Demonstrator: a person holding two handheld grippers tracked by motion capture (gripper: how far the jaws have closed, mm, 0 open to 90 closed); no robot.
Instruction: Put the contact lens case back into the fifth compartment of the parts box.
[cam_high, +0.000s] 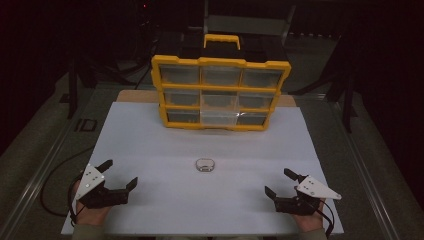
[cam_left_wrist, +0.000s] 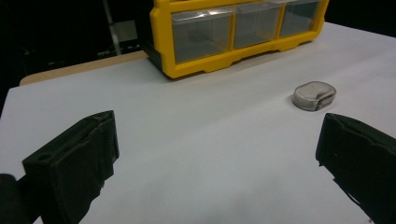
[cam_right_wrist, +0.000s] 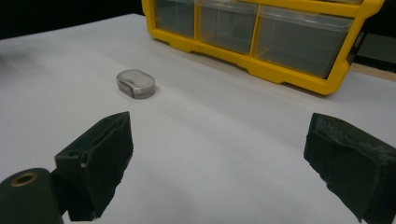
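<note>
A small grey rounded case lies on the white table sheet, in front of a yellow organizer with clear drawers. The same case sits ahead and to the right of the left gripper's jaws, and the case sits ahead and to the left of the right gripper's jaws. My left gripper rests open at the near left of the sheet. My right gripper rests open at the near right. Nothing is between either pair of jaws.
The organizer stands upright at the back of the sheet, its yellow handle on top. A wooden board edge shows behind the sheet. Dark surroundings and metal rails flank the table.
</note>
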